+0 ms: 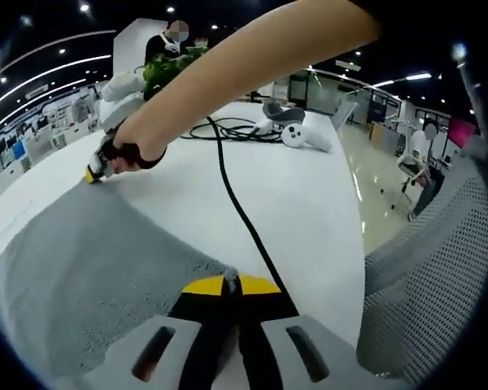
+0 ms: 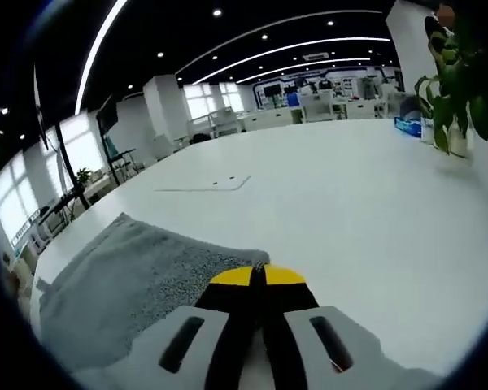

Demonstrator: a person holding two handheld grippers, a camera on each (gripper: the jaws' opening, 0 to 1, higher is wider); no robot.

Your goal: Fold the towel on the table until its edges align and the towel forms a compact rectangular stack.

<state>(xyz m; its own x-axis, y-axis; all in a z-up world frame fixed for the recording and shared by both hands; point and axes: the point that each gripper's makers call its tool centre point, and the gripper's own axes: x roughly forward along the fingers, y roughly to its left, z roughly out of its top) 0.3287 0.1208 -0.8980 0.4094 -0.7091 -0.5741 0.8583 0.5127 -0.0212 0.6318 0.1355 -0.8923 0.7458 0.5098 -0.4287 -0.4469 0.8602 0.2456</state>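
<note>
— Any legible text, labels or numbers to record?
— None. The distant wall screens in the right gripper view are too small and blurred to make out.

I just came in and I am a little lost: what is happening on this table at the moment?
A person is folding a grey towel on a white table with two handheld grippers. The left gripper and the right gripper each appear shut on a towel corner. The towel lies mostly flat; no fold is finished yet. A black cable crosses the table.
</note>
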